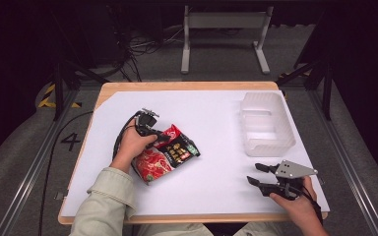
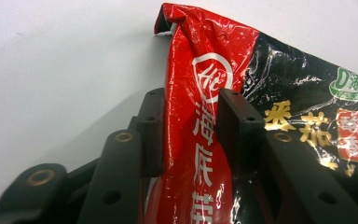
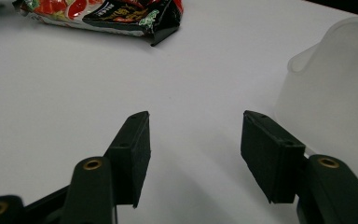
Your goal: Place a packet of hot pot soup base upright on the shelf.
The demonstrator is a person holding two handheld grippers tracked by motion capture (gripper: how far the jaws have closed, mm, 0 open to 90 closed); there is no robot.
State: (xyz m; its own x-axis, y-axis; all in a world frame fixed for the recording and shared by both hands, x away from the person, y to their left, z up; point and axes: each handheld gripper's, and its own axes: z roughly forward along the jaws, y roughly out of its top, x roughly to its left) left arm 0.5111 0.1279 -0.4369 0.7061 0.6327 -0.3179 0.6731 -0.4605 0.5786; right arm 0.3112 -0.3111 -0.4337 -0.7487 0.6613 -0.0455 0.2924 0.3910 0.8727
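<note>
**Left gripper pinching the packet; right gripper idle**

High view. A glossy red-and-black foil food packet [image 1: 166, 153] lies left of centre on the white-topped wooden table [image 1: 211, 123], nearer the front edge than the back. The left gripper [image 1: 158, 139] sits over the packet's far end, hand wrapped around its body. A translucent, empty-looking plastic bin [image 1: 267, 124] stands toward the back right corner. The right gripper [image 1: 257, 173] rests near the front right corner, well apart from the packet.

Left gripper view. The jaws flank a raised red fold of the packet [image 2: 186, 126]. The left pad touches the foil; the right pad lies against it. Reads as a pinch on the packet's edge, though how firm I cannot tell.

Right gripper view. Jaws spread wide over bare table, nothing between them. Bin wall [image 3: 331, 93] just beside the right jaw; packet [image 3: 107, 14] far off.

Risks, as judged: the grip takes only a thin crinkled flap of slick foil. On a lift the packet's weight hangs below and could slide the flap out, or swing and twist free. Squeezing harder might crush the contents.
</note>
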